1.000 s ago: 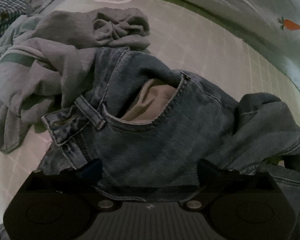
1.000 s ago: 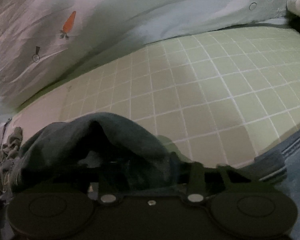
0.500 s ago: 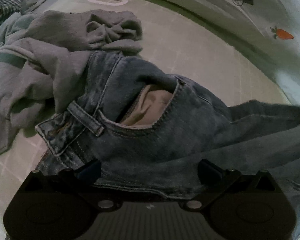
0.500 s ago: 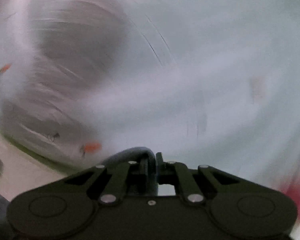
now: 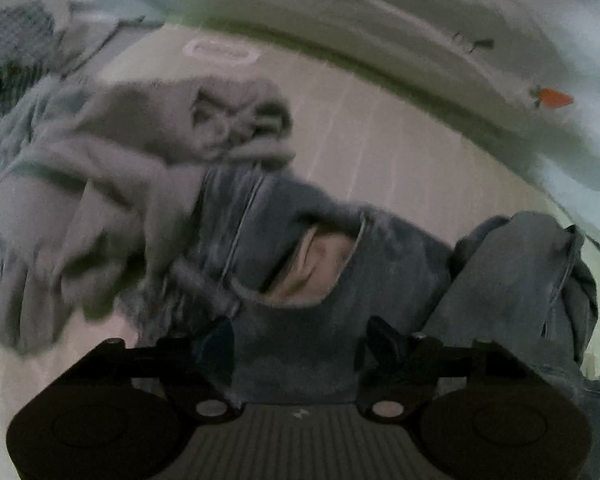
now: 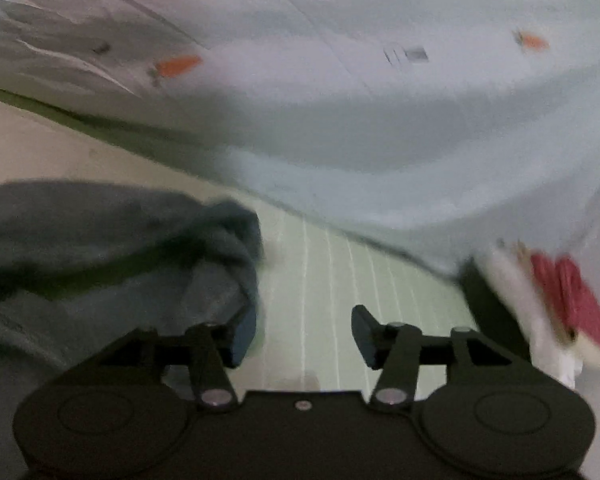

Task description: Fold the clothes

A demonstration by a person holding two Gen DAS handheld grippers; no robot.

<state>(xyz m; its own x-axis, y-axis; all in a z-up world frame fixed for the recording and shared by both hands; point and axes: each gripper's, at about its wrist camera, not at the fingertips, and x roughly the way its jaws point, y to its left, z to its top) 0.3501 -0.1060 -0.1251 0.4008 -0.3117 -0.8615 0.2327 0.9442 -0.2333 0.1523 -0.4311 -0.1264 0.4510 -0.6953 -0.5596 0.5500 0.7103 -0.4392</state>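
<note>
In the left wrist view, the left gripper (image 5: 296, 344) is showing its fingers (image 5: 220, 344) spread wide, with the jeans (image 5: 300, 272) lying between them and on ahead; whether the fingers are pressing the denim cannot be told. The pocket opening is sitting just ahead of the fingers, more bunched than half a second ago, and a folded denim leg is now rising beside the right finger. A grey garment (image 5: 112, 184) is lying ahead to the left on the bed (image 5: 400, 160). In the right wrist view, the right gripper (image 6: 304, 334) is holding its fingers (image 6: 364, 330) spread and empty, having been pinched on denim half a second ago; the jeans (image 6: 112, 240) are now lying beside the left finger on the checked bed (image 6: 340, 280).
</note>
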